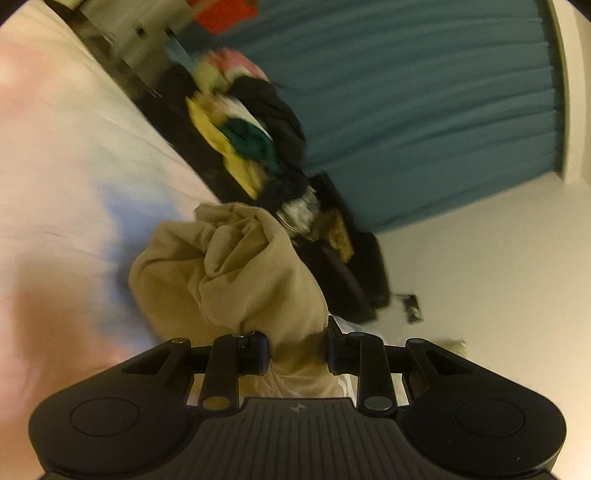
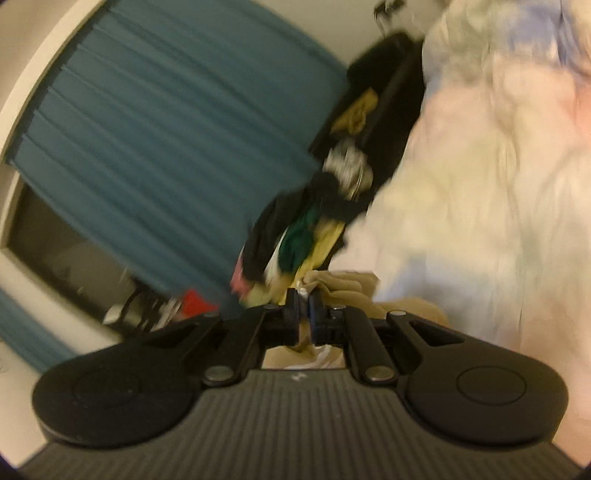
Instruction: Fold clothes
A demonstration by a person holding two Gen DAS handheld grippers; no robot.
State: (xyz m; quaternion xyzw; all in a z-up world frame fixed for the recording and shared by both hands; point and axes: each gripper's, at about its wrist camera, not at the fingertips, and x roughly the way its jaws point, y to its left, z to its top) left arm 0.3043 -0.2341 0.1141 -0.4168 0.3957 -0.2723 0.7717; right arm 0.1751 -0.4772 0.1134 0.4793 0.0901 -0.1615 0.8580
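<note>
Gripping a bunched tan garment, the left gripper had its jaws set fairly wide, with a thick roll of the cloth filling the gap between them. The garment rose crumpled ahead of the fingers, and its far folds lay over a pale sheet tinted pink and blue. Beyond the garment, a dark case held a heap of clothes in yellow, green, black and pink. A teal curtain hung behind the heap, and a white wall lay beside it. A red item showed near the top edge, too blurred to tell apart.

In the right wrist view, the right gripper had its jaws drawn almost together, pinching a thin edge of the same garment at the tips. More tan cloth showed under the fingers. The sheet filled the right side of that view, blurred. The case and the clothes ran along the sheet's edge, with the curtain on the far side. A dark window showed past the curtain's edge.
</note>
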